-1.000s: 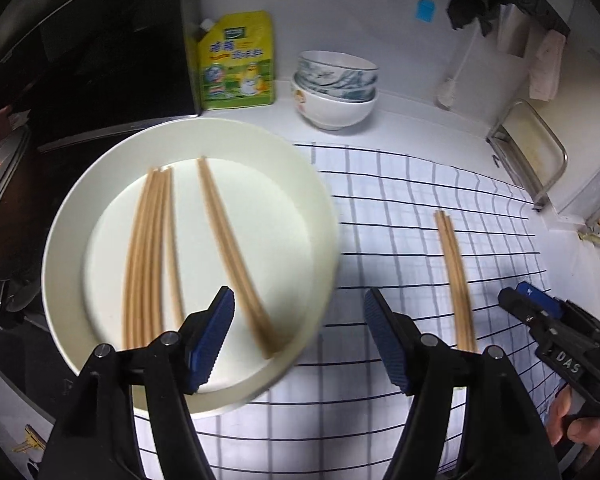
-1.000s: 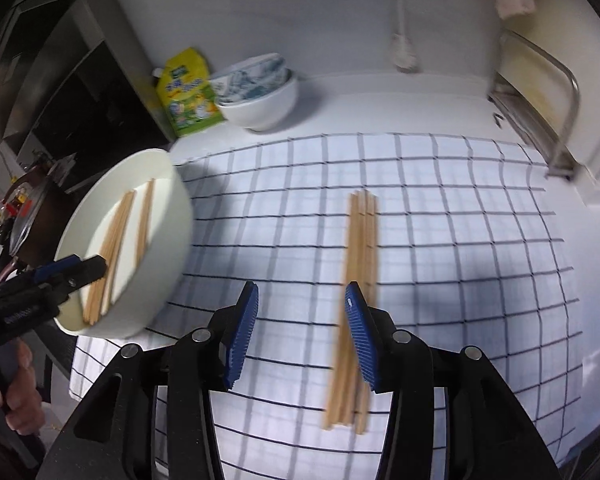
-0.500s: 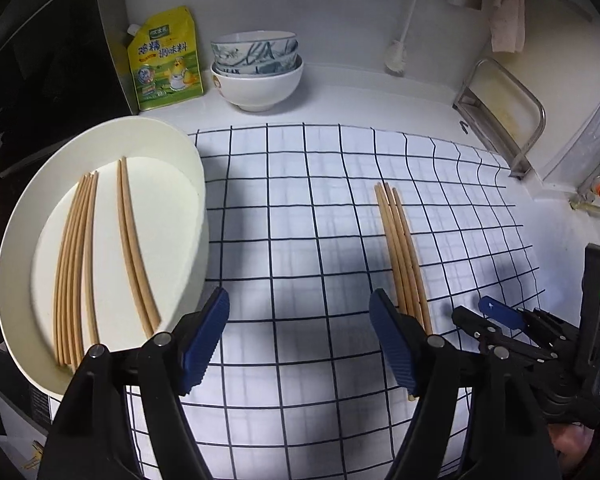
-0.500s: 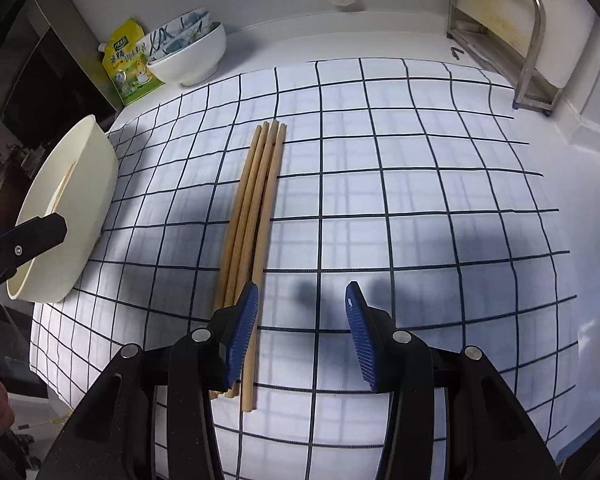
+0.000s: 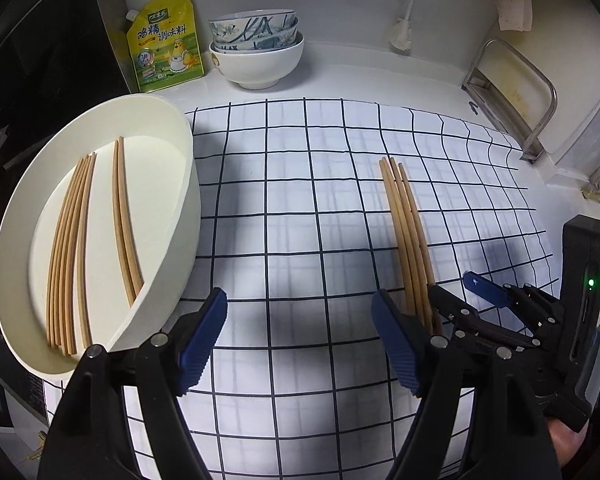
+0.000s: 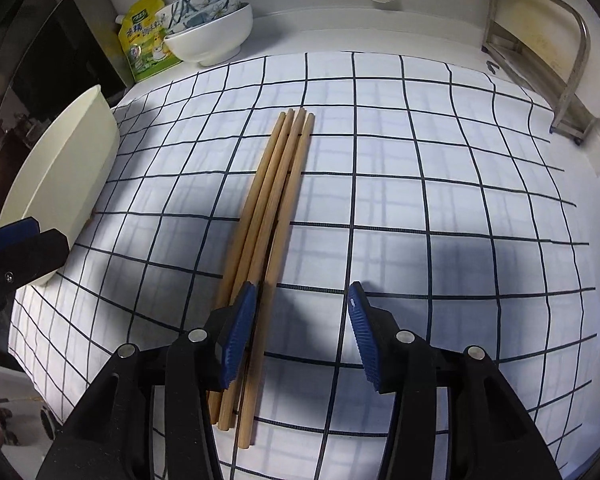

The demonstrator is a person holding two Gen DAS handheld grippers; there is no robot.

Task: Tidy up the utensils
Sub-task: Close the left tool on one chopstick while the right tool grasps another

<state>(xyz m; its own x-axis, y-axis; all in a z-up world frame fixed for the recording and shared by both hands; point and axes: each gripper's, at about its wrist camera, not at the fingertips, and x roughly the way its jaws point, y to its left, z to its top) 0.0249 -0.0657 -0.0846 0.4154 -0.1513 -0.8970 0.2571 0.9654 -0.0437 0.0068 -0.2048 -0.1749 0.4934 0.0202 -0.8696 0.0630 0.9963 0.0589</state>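
Note:
Several wooden chopsticks (image 6: 270, 208) lie bundled lengthwise on the checked cloth (image 6: 420, 184); they also show in the left wrist view (image 5: 406, 228). My right gripper (image 6: 298, 332) is open and low over their near ends, its left pad above the bundle. A cream plate (image 5: 168, 144) at the cloth's left edge holds several more chopsticks (image 5: 96, 240). My left gripper (image 5: 298, 332) is open and empty over the cloth, between the plate and the loose bundle. The plate's side shows in the right wrist view (image 6: 64, 176).
Stacked bowls (image 5: 256, 48) and a yellow seasoning pouch (image 5: 164, 44) stand at the back by the wall. A metal rack (image 5: 512, 92) stands at the right. A brush (image 5: 402, 36) leans on the wall. A dark stove area lies left of the plate.
Both grippers have shifted: the left one moved right from over the plate to the cloth. The right one came down and closer to the loose chopsticks' near ends.

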